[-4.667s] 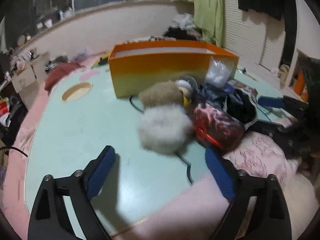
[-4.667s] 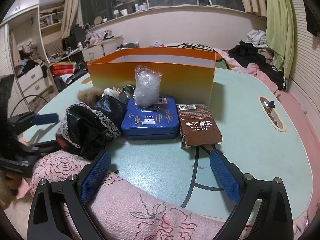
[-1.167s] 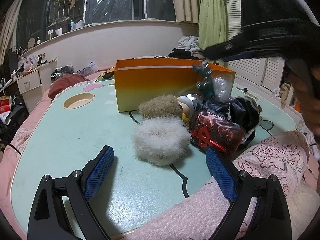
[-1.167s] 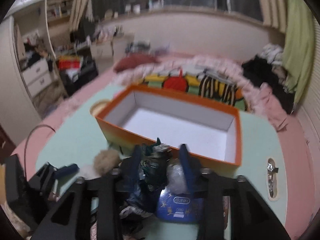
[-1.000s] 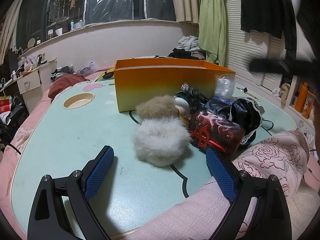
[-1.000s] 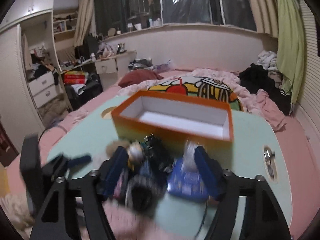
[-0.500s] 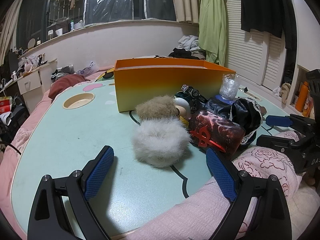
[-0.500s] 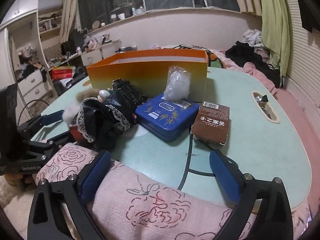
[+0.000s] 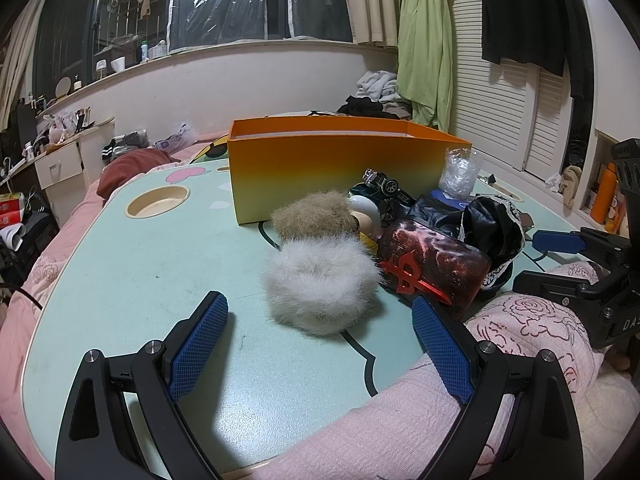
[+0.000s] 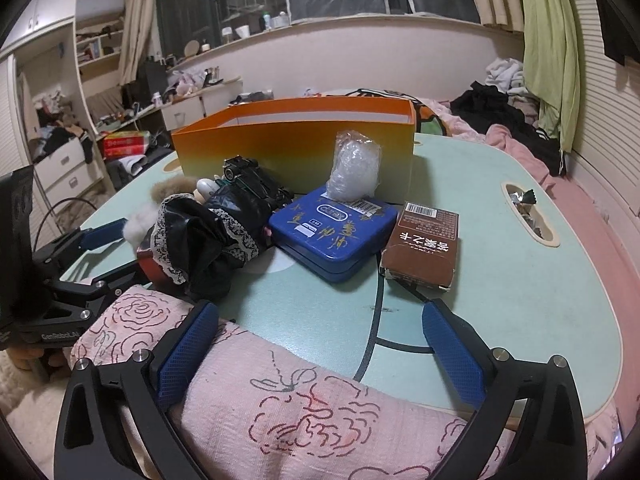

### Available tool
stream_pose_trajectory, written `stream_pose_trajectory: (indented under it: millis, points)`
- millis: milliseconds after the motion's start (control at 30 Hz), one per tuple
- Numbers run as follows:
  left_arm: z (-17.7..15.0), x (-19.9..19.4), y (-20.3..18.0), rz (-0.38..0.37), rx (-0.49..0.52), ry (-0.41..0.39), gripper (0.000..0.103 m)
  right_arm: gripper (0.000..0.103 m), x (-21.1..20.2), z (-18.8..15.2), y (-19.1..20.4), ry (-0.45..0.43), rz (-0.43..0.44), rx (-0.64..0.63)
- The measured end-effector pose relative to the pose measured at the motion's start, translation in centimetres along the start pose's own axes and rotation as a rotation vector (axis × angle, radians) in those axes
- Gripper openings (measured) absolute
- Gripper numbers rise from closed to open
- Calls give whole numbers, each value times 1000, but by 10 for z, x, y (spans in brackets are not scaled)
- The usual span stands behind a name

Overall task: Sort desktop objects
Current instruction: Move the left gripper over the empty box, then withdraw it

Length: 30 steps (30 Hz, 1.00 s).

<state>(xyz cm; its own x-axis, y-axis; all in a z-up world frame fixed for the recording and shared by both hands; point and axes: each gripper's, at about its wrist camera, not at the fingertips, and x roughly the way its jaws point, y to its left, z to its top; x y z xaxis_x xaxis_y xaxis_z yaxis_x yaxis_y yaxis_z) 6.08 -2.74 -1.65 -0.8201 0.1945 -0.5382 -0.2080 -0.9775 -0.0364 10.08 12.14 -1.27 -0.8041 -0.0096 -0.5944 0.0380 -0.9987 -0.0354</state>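
Both units idle at the near table edge — the left gripper (image 9: 320, 336) and right gripper (image 10: 320, 344) each spread wide and empty — facing the clutter bunched against the orange box (image 9: 340, 168), with the white fur puff (image 9: 320, 284) nearest the left one.

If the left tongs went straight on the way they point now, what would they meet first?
Most likely the white fluffy pom-pom, which lies just ahead of the open left tongs, roughly centred between the fingers. The tan fluffy one sits behind it; depth is hard to judge through the fisheye.
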Motion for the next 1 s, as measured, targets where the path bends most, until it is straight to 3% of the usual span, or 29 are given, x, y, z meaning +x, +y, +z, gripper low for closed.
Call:
stream_pose_trajectory:
  millis: [333,433,600,767,1000]
  points:
    - [4,-8,4,-31,-16,-5,93,102,0,0,1,1,14,-13]
    - [17,-26,11,-71,-35,-35,93,102,0,0,1,1,19,-13]
    - [63,-56,20,-48,-72,-120,93,102,0,0,1,1,21,-17]
    - [116,-24,14,-51,-117,16,93,102,0,0,2,2,24,-19]
    - [144,46,-11,-38,-122,201,93,102,0,0,3,1,30,-23]
